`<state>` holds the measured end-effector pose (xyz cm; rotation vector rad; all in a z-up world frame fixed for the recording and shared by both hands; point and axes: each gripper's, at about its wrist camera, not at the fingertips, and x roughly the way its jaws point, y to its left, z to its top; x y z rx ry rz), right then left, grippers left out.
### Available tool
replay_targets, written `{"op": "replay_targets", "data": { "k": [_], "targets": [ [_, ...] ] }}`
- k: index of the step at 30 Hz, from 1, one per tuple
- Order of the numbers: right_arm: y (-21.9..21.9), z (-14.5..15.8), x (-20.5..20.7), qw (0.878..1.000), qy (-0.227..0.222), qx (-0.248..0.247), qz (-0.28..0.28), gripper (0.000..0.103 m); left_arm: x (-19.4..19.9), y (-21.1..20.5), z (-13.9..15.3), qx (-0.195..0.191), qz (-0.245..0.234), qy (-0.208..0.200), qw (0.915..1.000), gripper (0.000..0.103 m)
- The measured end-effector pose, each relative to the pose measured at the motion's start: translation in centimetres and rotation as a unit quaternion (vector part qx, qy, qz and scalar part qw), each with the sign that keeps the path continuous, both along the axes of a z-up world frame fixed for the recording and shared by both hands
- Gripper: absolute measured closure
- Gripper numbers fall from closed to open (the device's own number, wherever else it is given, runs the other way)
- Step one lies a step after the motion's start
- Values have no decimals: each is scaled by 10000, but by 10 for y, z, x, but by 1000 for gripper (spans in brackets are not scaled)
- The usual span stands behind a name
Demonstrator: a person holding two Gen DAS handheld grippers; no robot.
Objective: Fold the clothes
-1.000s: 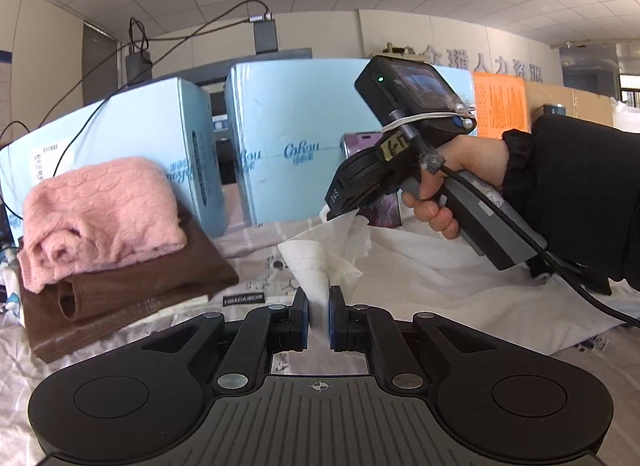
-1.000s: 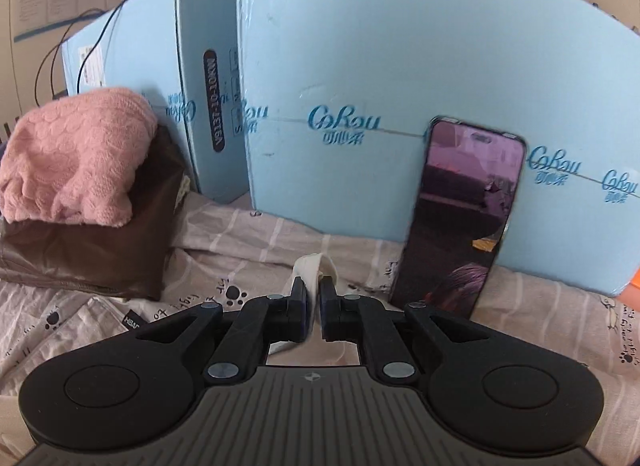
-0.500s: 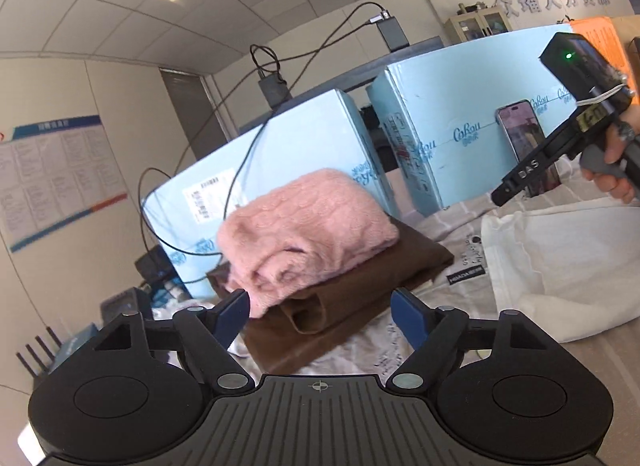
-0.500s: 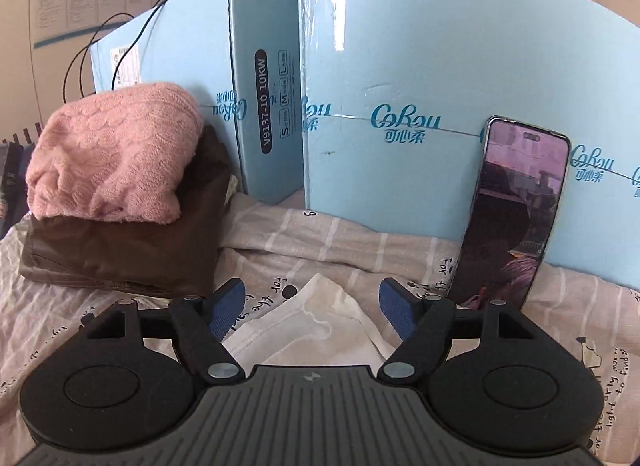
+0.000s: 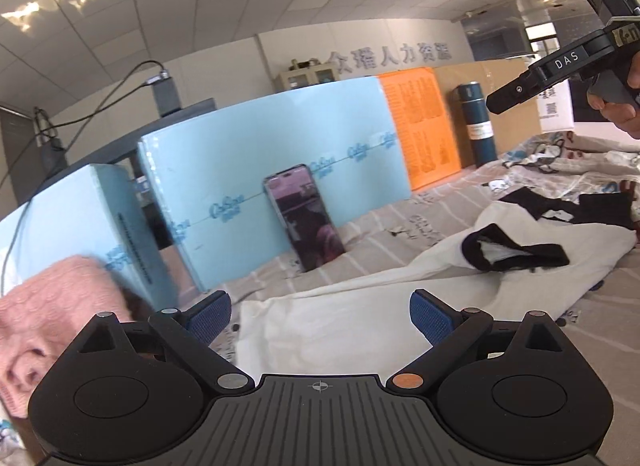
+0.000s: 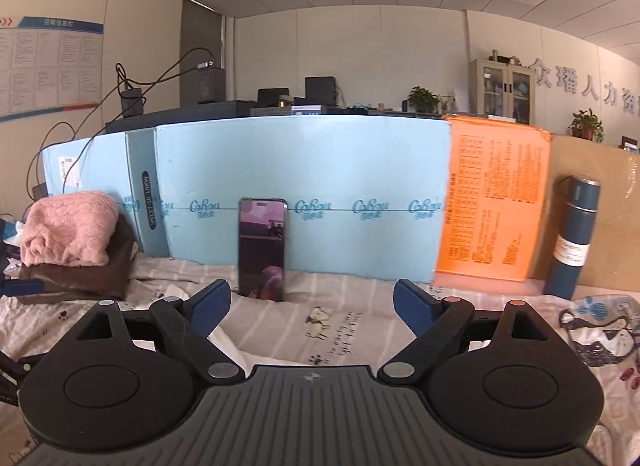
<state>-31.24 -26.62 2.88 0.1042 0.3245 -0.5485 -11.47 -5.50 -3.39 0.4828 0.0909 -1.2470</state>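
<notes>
A white garment (image 5: 360,306) with a black collar (image 5: 516,250) lies spread on the patterned bed sheet (image 5: 440,201). My left gripper (image 5: 319,318) hovers over its near end. Its jaws are opening, wide apart, and the pads touch nothing. In the left wrist view my right gripper (image 5: 504,95) hangs high at the upper right in a hand (image 5: 624,105), away from the cloth. In its own view the right gripper (image 6: 312,310) is also opening with an empty gap, and a corner of the white garment (image 6: 224,342) shows just past its left finger.
A folded pink sweater (image 6: 68,229) rests on a folded brown garment (image 6: 80,278) at the left. A phone (image 6: 262,250) leans on light blue boxes (image 6: 340,169) along the back. An orange box (image 6: 492,201) and a dark blue flask (image 6: 572,234) stand to the right.
Both grippers were shut on the white garment's edge; both have let go and opened wide. The right gripper has pulled back and up. The left view swung to the clothes stack, then back right.
</notes>
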Motion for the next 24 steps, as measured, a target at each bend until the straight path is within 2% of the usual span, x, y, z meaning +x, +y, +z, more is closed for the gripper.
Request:
{"op": "replay_targets", "data": {
  "k": [3, 5, 8, 10, 13, 17, 21, 24],
  "targets": [
    [-2, -19, -31, 9992, 312, 25, -260, 15, -18, -34, -12, 246, -563, -96, 9981, 5],
    [2, -40, -41, 9980, 581, 146, -201, 15, -27, -51, -20, 410, -746, -373, 9957, 6],
    [8, -67, -42, 9952, 897, 360, 121, 17, -39, -76, -32, 653, -964, -842, 9896, 6],
    [12, -85, -35, 9915, 1144, 465, 404, 17, -39, -90, -36, 790, -1050, -851, 9877, 6],
    [16, -105, -20, 9856, 1407, 531, 779, 17, -33, -106, -41, 917, -1054, -777, 9871, 6],
    [12, -116, 1, 9822, 1612, 418, 865, 17, -9, -118, -41, 933, -741, -674, 9906, 6],
    [7, -119, 14, 9823, 1605, 332, 902, 17, 34, -129, -40, 1007, -260, -532, 9932, 6],
    [7, -120, 21, 9829, 1590, 272, 885, 17, 59, -142, -45, 1281, -165, -652, 9895, 6]
  ]
}}
